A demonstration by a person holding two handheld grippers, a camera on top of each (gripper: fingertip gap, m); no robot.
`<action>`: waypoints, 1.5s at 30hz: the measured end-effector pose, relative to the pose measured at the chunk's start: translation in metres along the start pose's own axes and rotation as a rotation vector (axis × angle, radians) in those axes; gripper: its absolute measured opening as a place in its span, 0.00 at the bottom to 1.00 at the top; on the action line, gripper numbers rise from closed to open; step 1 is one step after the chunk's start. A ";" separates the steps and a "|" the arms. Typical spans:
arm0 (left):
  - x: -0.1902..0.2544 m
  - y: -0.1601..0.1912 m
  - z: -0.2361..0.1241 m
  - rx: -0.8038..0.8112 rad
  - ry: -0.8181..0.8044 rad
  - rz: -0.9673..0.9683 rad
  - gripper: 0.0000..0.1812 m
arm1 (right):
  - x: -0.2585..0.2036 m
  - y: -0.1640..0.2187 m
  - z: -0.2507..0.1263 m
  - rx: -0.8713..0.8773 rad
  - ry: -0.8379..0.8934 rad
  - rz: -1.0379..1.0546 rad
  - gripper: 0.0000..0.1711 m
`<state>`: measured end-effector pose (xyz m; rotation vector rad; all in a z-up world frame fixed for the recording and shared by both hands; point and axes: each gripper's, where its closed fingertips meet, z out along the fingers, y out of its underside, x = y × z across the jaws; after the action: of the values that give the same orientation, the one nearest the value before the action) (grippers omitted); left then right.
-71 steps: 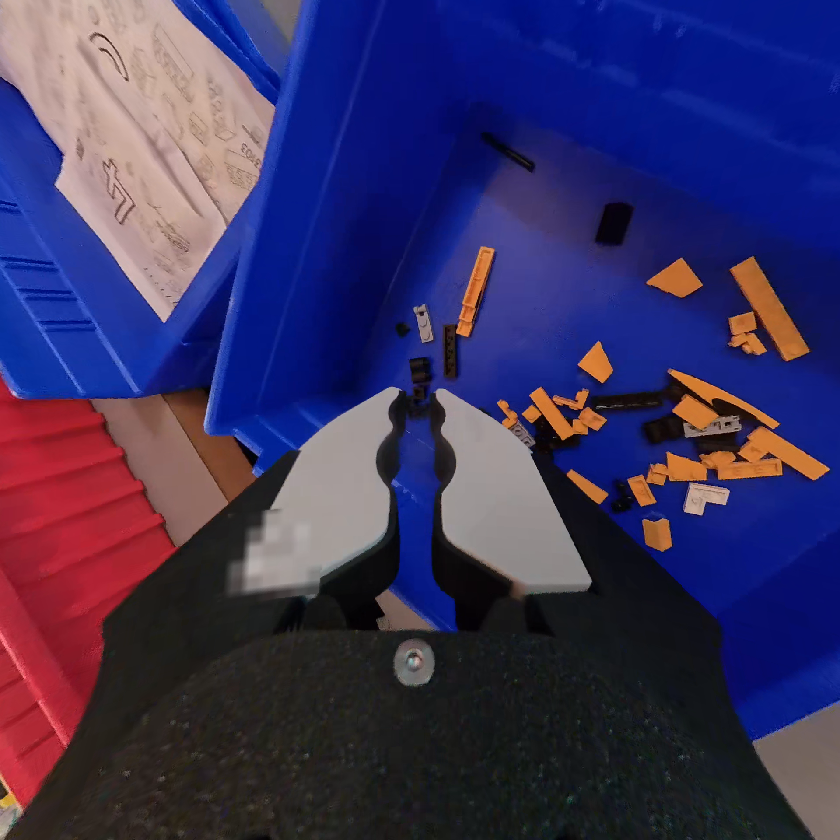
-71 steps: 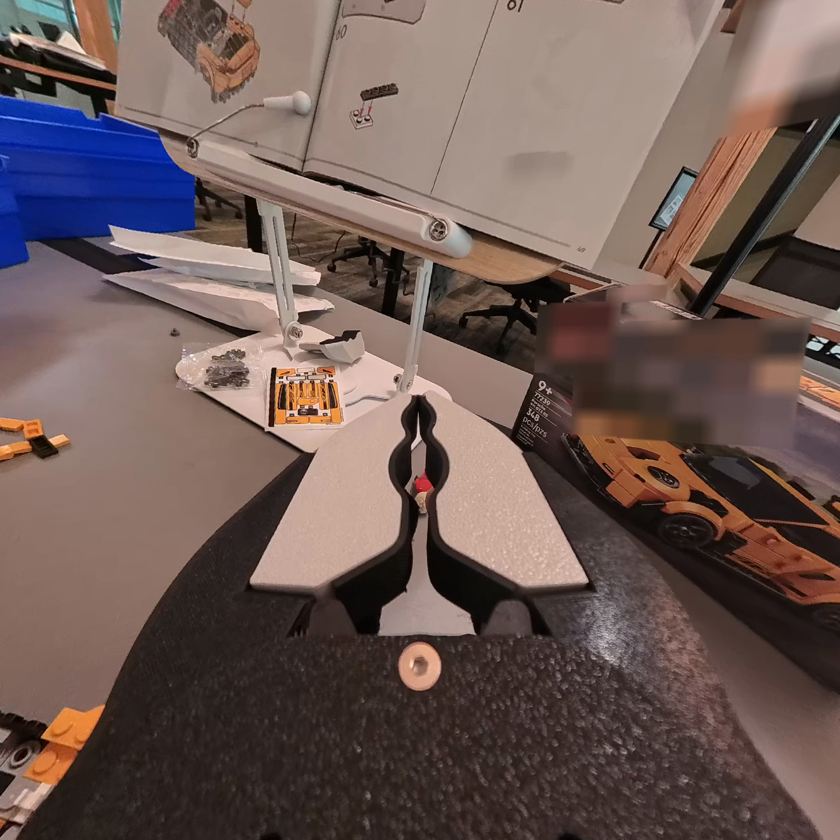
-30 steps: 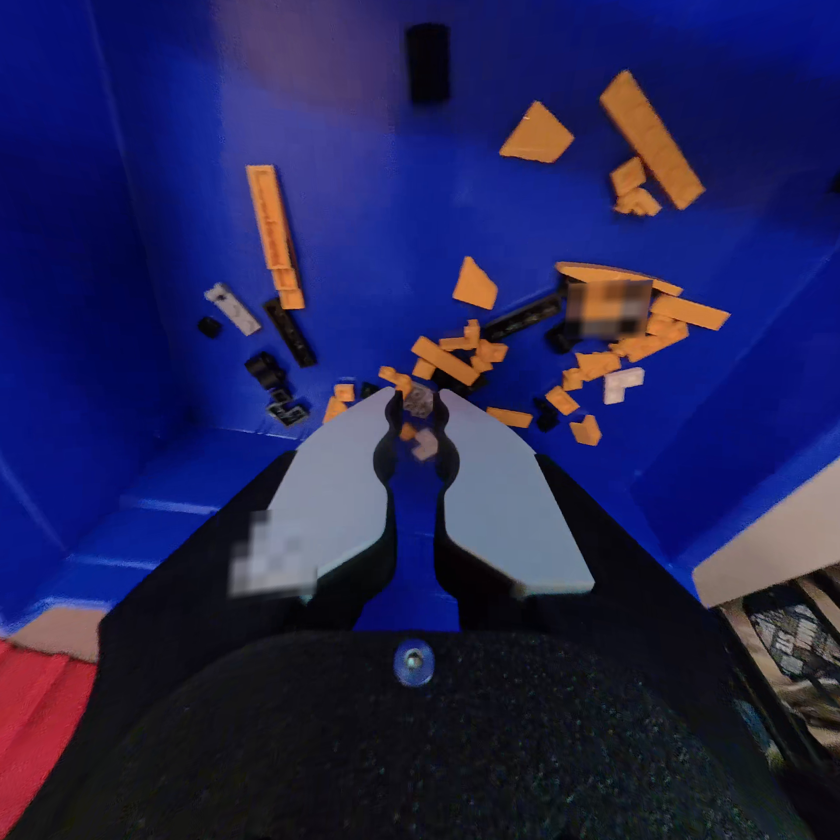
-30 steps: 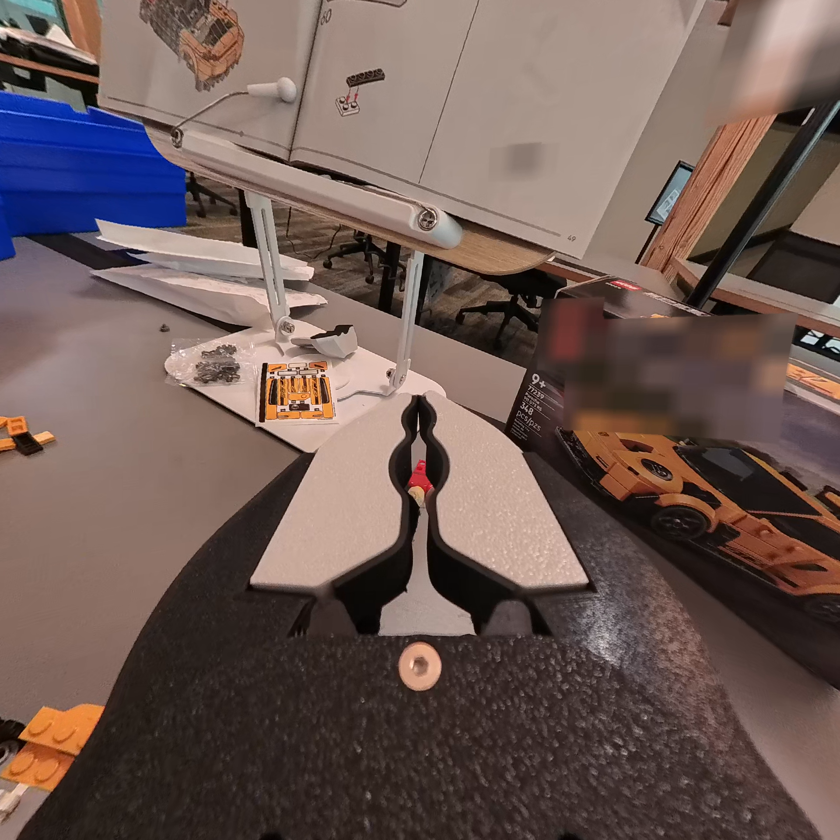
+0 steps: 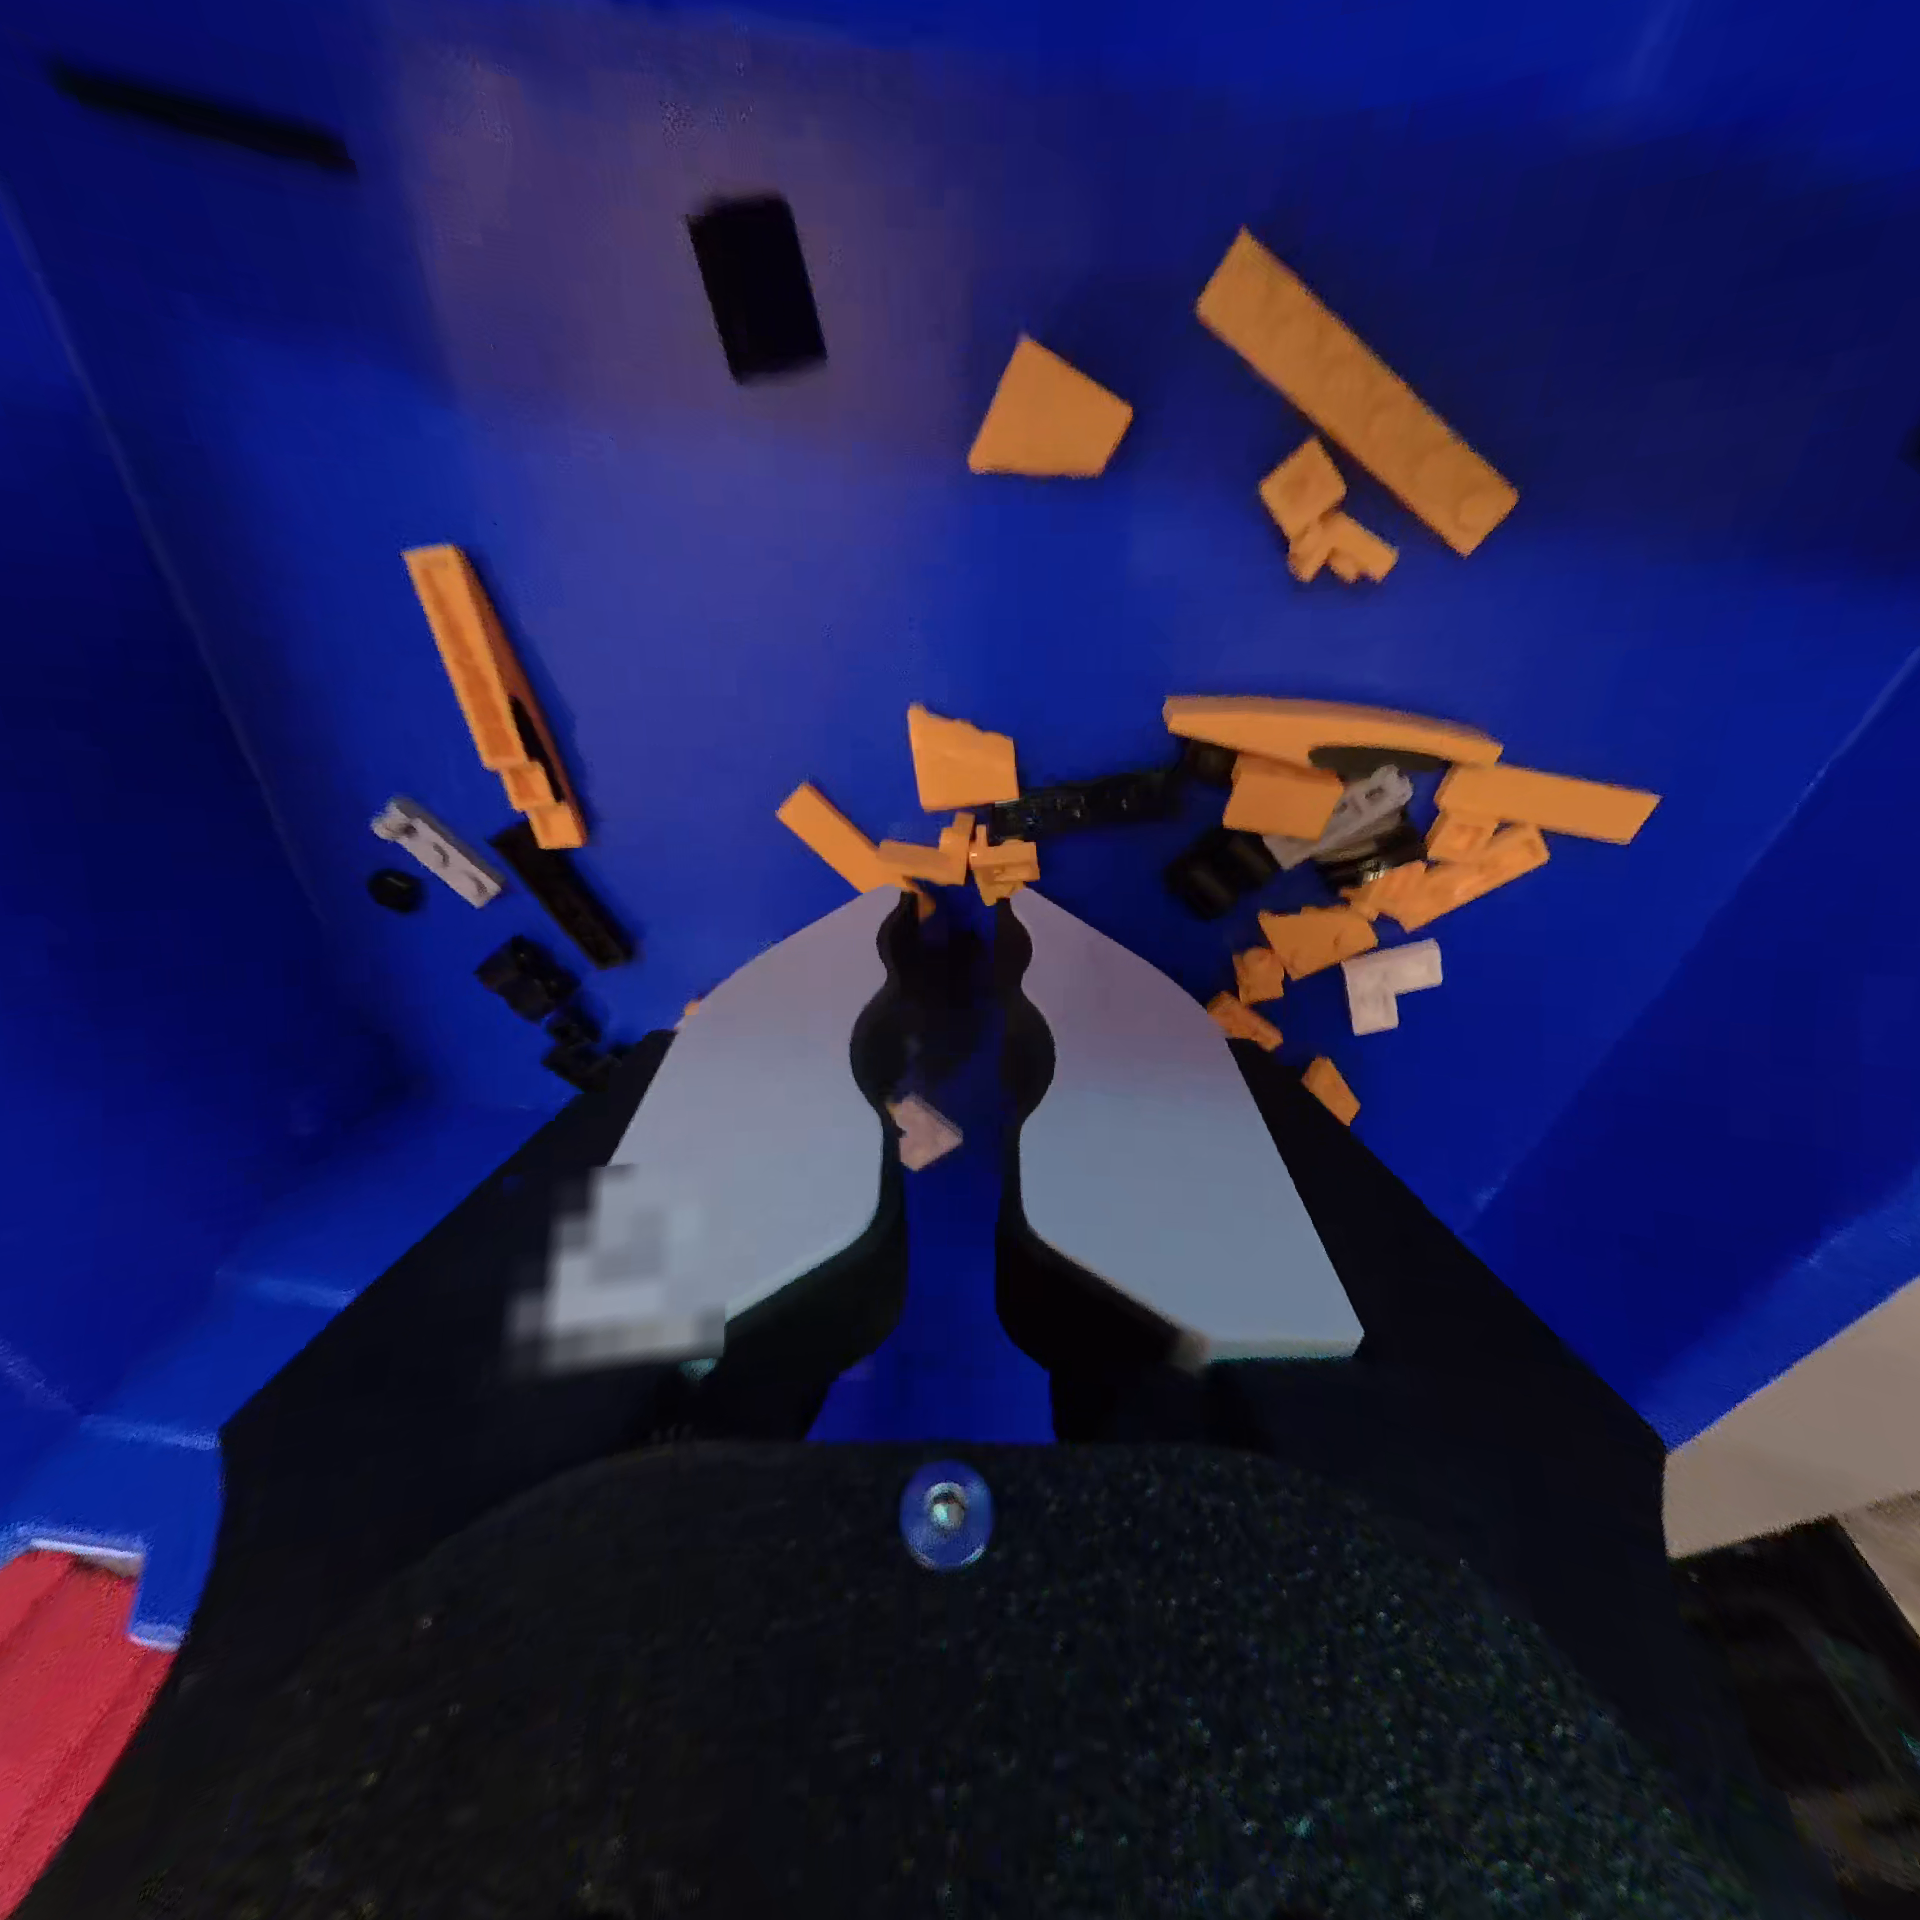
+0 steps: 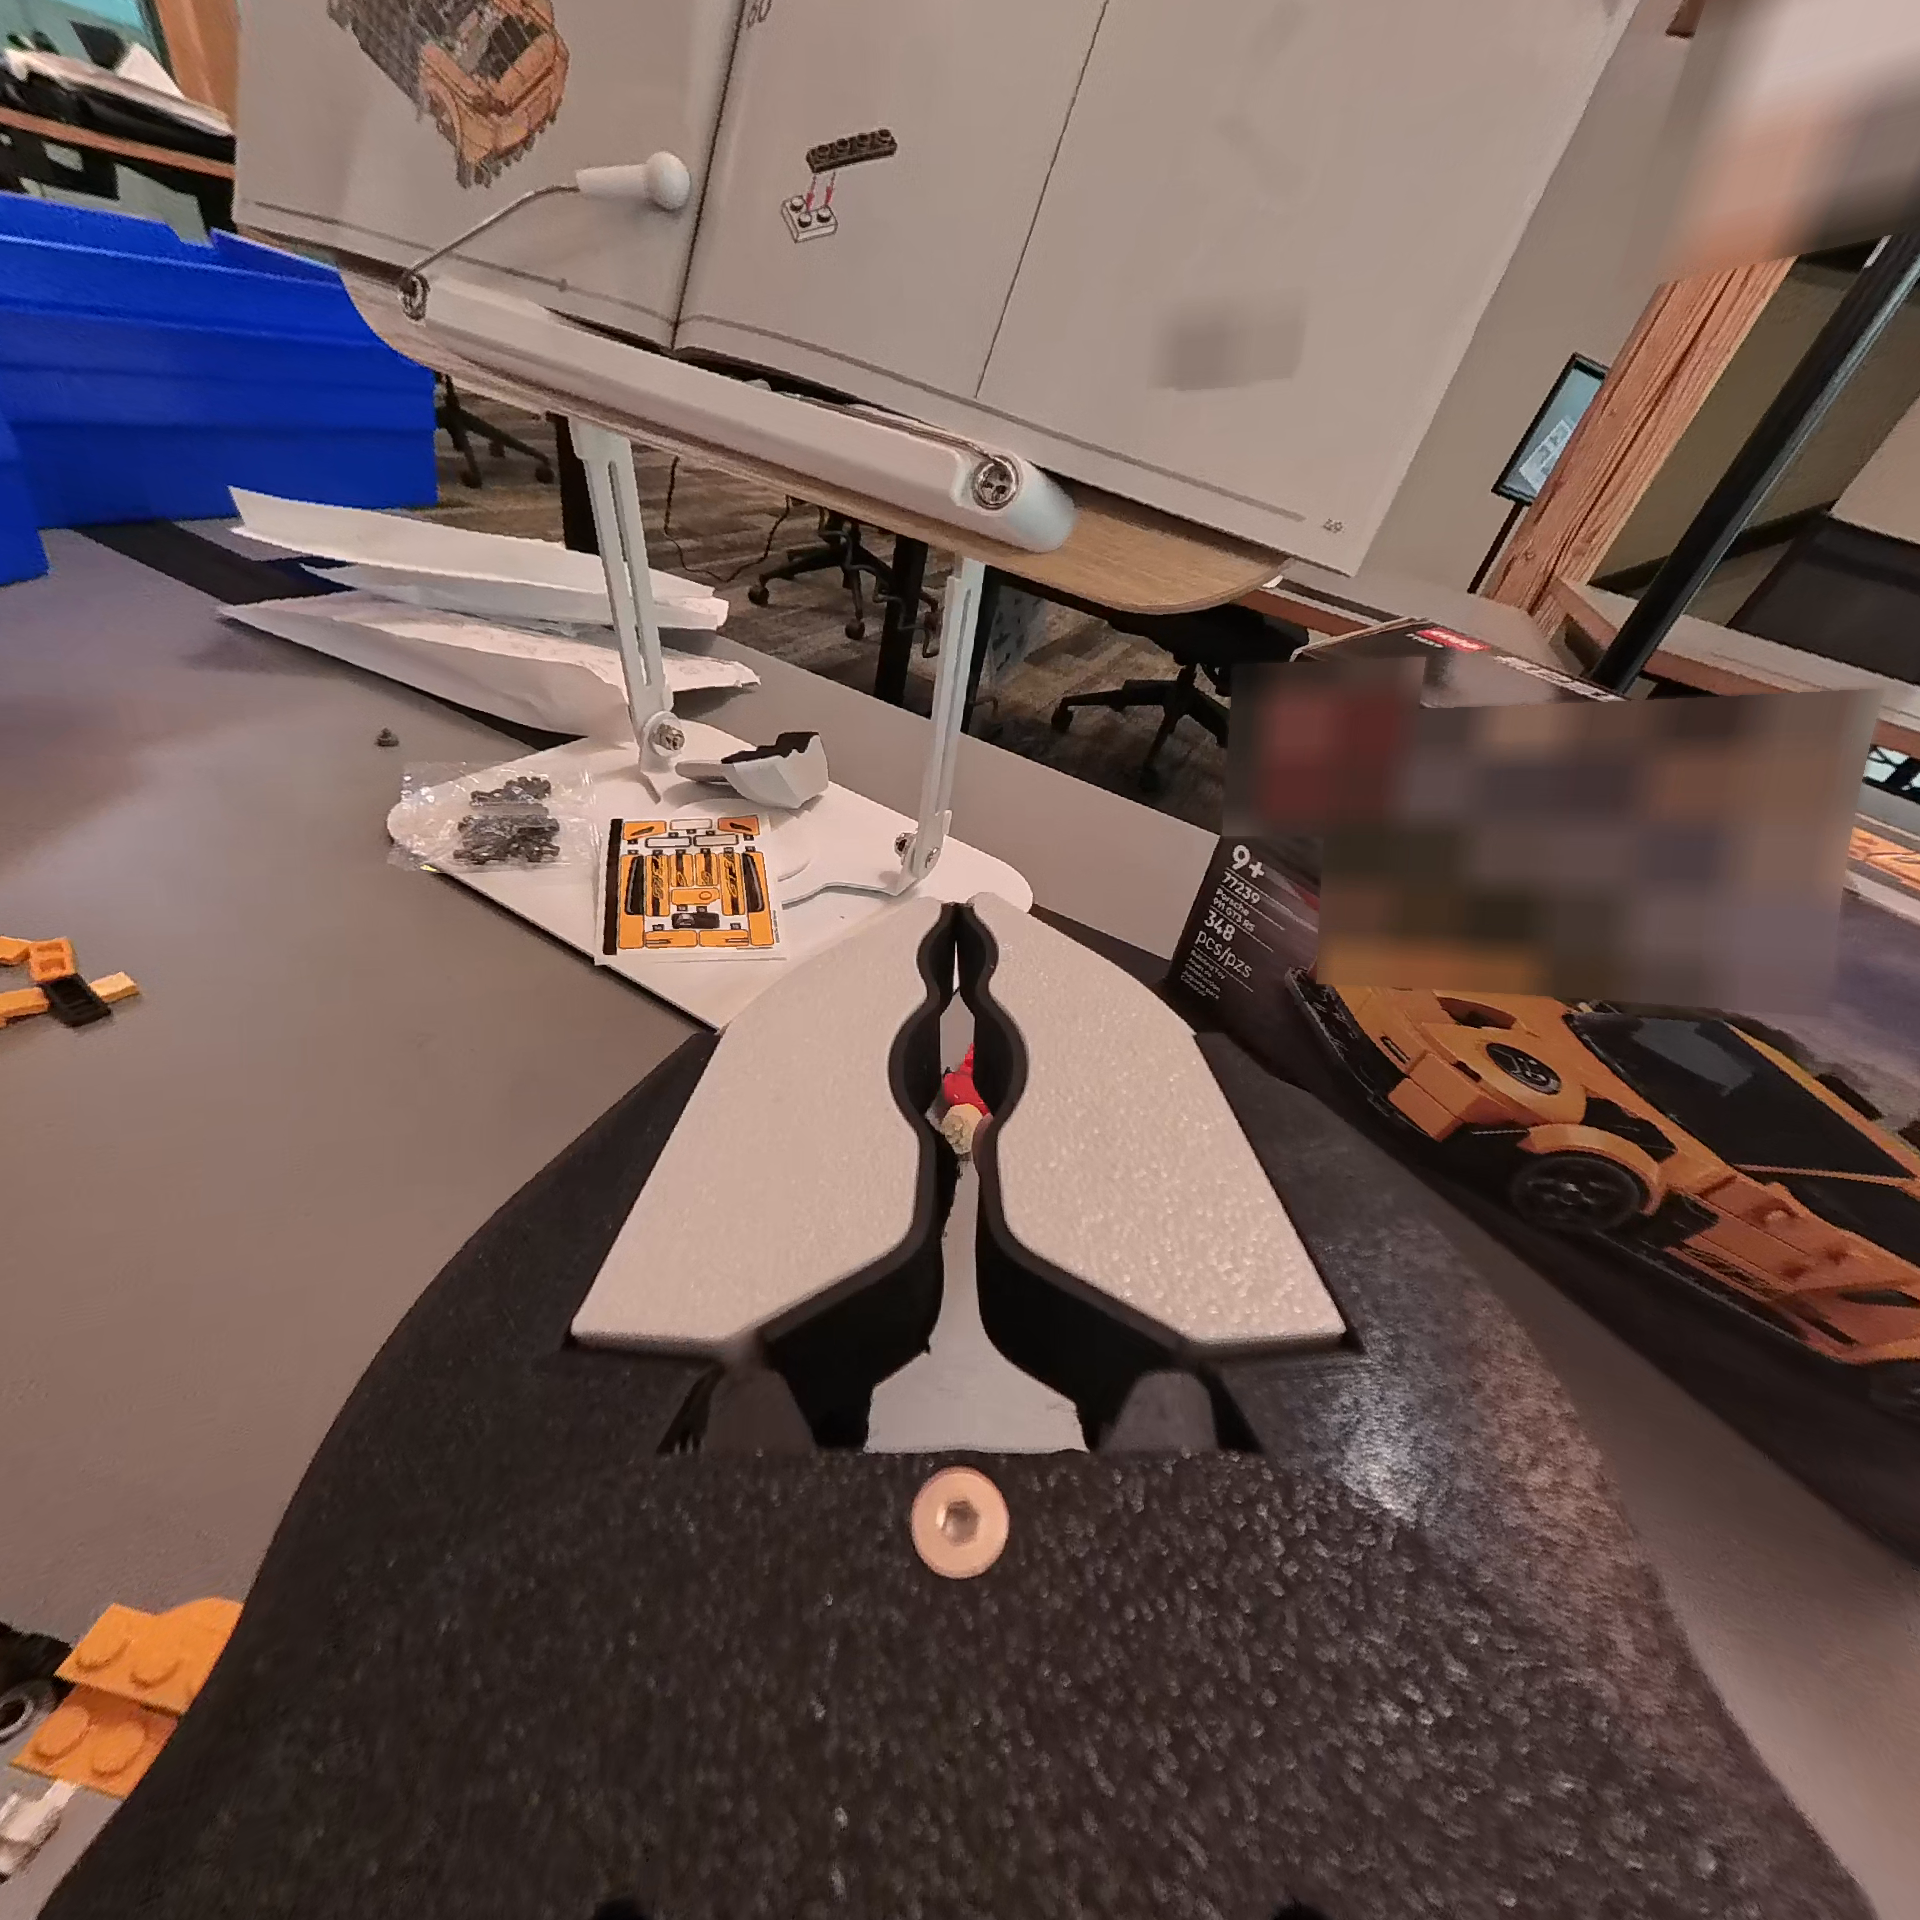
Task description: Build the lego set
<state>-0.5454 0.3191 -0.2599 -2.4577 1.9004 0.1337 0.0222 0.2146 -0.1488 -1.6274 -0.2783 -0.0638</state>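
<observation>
My left gripper [image 5: 951, 904] is inside a blue bin [image 5: 312, 1039], low over its floor, with the jaws a little apart and empty. Its tips are right at a cluster of small orange pieces [image 5: 977, 857]. A small grey piece [image 5: 925, 1132] shows on the floor in the gap between the fingers. Several orange, black and grey Lego pieces lie scattered, including a long orange plate [image 5: 1351, 390] and a black tile [image 5: 756, 286]. My right gripper [image 6: 956, 914] is shut, above the grey table [image 6: 260, 1143]. A tiny red and tan piece [image 6: 961, 1096] shows between its fingers; I cannot tell if it is held.
An open instruction booklet [image 6: 935, 208] on a white stand [image 6: 623, 582] is ahead of the right gripper. A sticker sheet [image 6: 691, 883] and a bag of small dark parts [image 6: 499, 821] lie on its base. The set's box [image 6: 1558, 1039] stands to the right. Orange plates [image 6: 114, 1694] lie near left. Left tips to right tips: about 60 centimetres. It is some 8 centimetres from my left tips to the long orange plate [image 5: 1351, 390]. From my left tips it is roughly 9 centimetres to the black tile [image 5: 756, 286]; from my right, 55 centimetres.
My left gripper has gone from the bin's rim down to its floor and forward to the orange cluster. The grey piece now sits farther back between its fingers. The right gripper has barely moved.
</observation>
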 end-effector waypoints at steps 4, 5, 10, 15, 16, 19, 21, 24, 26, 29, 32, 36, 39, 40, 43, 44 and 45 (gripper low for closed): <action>-0.011 -0.013 -0.010 0.074 -0.039 -0.023 0.09 | 0.001 -0.001 0.000 0.001 0.003 -0.002 0.00; -0.013 -0.012 -0.012 0.076 -0.044 -0.028 0.09 | 0.001 0.000 0.000 0.001 0.004 -0.002 0.00; -0.012 -0.007 -0.011 0.070 -0.038 -0.035 0.08 | 0.003 0.000 0.000 0.000 0.007 0.001 0.00; -0.004 -0.005 -0.003 0.053 -0.012 -0.023 0.08 | 0.002 0.000 0.000 0.000 0.008 -0.003 0.00; -0.003 -0.005 -0.001 0.054 -0.001 -0.023 0.09 | 0.002 0.000 0.000 -0.001 0.009 -0.003 0.00; -0.004 -0.006 0.000 0.057 -0.011 -0.023 0.09 | 0.002 0.001 0.000 -0.004 0.008 -0.003 0.00; -0.008 -0.002 0.000 0.036 -0.044 -0.014 0.07 | 0.001 0.002 0.000 -0.006 0.007 -0.004 0.00; -0.012 0.003 0.001 0.023 -0.073 -0.001 0.00 | 0.001 0.002 0.000 -0.008 0.008 -0.005 0.00; -0.016 0.007 -0.002 0.024 -0.098 -0.011 0.00 | 0.002 0.003 0.000 -0.009 0.009 -0.003 0.00; -0.020 0.016 -0.007 0.016 -0.120 -0.035 0.00 | 0.002 0.004 0.001 -0.012 0.008 -0.004 0.00; -0.013 0.024 -0.012 -0.004 -0.102 -0.035 0.07 | 0.002 0.005 0.001 -0.014 0.007 -0.005 0.00; 0.018 0.026 -0.016 -0.010 0.002 0.003 0.10 | 0.002 0.005 0.001 -0.016 0.007 -0.004 0.00; 0.040 0.028 -0.012 -0.039 0.062 0.031 0.12 | 0.001 0.005 0.002 -0.016 0.005 -0.004 0.00; 0.045 0.028 -0.010 -0.045 0.074 0.042 0.12 | 0.001 0.006 0.002 -0.017 0.004 -0.004 0.00; 0.054 0.023 -0.005 -0.038 0.092 0.073 0.13 | 0.000 0.005 0.002 -0.016 0.003 -0.006 0.00; 0.055 0.021 -0.004 -0.035 0.096 0.082 0.13 | 0.000 0.005 0.002 -0.016 0.005 -0.007 0.00; 0.055 0.019 -0.003 -0.036 0.096 0.086 0.12 | 0.000 0.005 0.001 -0.015 0.006 -0.006 0.00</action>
<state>-0.5502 0.2605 -0.2615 -2.4482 2.0615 0.0532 0.0234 0.2159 -0.1534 -1.6415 -0.2792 -0.0758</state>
